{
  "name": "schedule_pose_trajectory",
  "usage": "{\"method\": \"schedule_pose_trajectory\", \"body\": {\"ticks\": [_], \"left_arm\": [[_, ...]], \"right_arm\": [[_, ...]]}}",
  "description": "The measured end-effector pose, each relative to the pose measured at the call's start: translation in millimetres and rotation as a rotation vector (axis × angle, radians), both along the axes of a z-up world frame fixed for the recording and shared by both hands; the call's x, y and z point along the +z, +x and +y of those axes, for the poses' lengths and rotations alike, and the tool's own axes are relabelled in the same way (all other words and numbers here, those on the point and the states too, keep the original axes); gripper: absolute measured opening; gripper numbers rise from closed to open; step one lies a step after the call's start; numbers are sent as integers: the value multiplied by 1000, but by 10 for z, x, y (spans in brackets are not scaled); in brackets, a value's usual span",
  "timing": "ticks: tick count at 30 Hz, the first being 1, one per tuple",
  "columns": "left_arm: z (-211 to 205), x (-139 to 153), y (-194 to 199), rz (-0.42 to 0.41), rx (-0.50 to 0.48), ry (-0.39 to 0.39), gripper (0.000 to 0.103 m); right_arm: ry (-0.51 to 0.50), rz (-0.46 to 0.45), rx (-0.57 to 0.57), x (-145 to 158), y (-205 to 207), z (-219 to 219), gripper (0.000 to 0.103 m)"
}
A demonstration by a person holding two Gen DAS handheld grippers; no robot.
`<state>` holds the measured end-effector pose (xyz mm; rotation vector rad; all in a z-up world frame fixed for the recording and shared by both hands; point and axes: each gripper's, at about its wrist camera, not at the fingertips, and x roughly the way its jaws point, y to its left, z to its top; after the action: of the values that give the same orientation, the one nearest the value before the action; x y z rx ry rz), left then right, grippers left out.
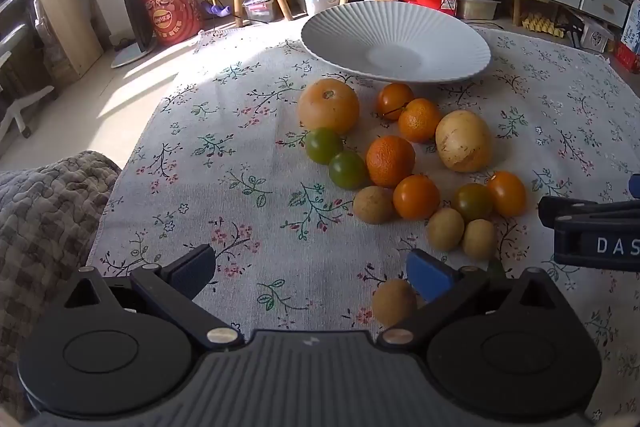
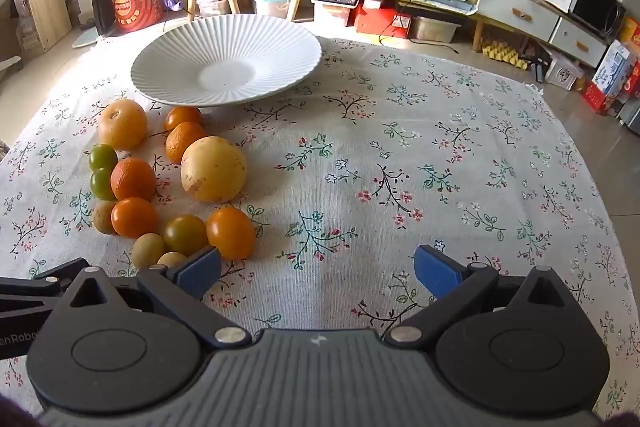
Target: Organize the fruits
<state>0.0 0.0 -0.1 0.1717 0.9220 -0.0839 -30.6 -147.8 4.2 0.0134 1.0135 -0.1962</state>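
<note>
Fruit lies loose on the flowered tablecloth (image 2: 400, 155), all of it outside the one container in view: a wide white ribbed plate (image 2: 168, 67) standing at the far side of the cloth with nothing in it. Just in front of the plate sit a large pale-orange citrus (image 2: 122, 124) and a small orange tomato (image 2: 182, 117), with a mandarin (image 2: 182, 141) touching that tomato. A big yellow round fruit (image 2: 213, 169) rests to the right of the cluster. Two green tomatoes (image 1: 324, 145) lie side by side against a second mandarin (image 1: 390, 161), and nearer the cameras are more orange tomatoes (image 1: 416, 196), a greenish-brown one (image 1: 472, 202) and several small tan fruits (image 1: 445, 229). One tan fruit (image 1: 394, 302) lies apart from the rest, just beside the right-hand blue pad of the left gripper (image 1: 310, 271), not between the pads. That gripper stands wide apart over bare cloth, holding nothing. The right gripper (image 2: 318, 269) is likewise spread wide and empty, its left pad just in front of the nearest tan fruits and an oval orange tomato (image 2: 231, 233).
</note>
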Motion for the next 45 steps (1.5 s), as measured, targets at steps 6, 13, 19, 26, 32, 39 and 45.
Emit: {"method": "schedule_pose_trajectory", "body": {"ticks": [6,13,19,26,32,39,45], "left_arm": [[28,-5,-54,-8,1,-2,92],[1,-13,1,4,-1,4,92],[2,2,0,0,-5,5,92],[12,5,9,2,-5,2,92],[7,10,10,2,-8,1,92],[1,16,10,5,-9,0,92],[-8,28,2,5,-11,-1,92]], "right_arm": [[19,13,3,-38,35,-13,103],[12,33,9,-28,31,40,103],[16,33,11,-39,-6,38,103],[18,37,13,-18,28,43,103],[20,38,14,-5,36,52,103],[20,41,15,-5,38,60,103],[25,43,13,2,37,71,103]]}}
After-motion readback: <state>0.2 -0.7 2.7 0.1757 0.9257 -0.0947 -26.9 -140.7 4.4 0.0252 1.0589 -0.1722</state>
